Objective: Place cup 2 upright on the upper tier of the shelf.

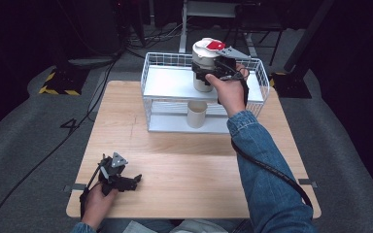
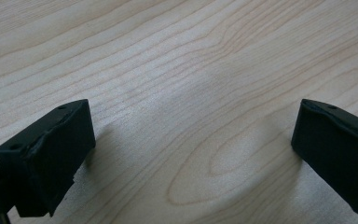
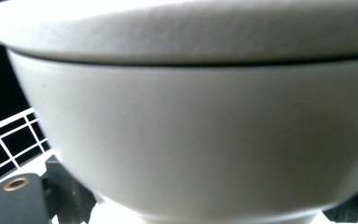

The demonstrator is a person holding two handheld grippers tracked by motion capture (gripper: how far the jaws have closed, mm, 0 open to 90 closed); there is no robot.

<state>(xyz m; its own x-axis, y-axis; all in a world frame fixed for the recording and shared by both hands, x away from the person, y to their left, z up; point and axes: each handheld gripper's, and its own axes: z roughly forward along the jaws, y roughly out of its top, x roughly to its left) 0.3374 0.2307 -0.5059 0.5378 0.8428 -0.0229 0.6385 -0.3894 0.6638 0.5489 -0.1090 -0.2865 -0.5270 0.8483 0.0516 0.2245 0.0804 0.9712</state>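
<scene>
Off-white and kind of matte, the lidded container sits clamped between the right gripper jaws, which press on its lower body from both sides. It's a rounded jar shape, with a pale lid that carries a red patch on top. In the right gripper view the container's wall bulges out just under the lid's edge, super close to the camera. It's over the top shelf of the white wire rack, at about 12 o'clock on the table; can't tell whether its base touches the shelf.

The right hand reaches far forward, arm stretched out in a denim sleeve, cable trailing down the forearm.

The left gripper lies low on the wood at about 7 o'clock, jaws spread wide with nothing but bare woodgrain between them, left hand behind it.

Count: one lidded container, one plain beige cup on the rack's lower shelf, one rack, two grippers.
</scene>
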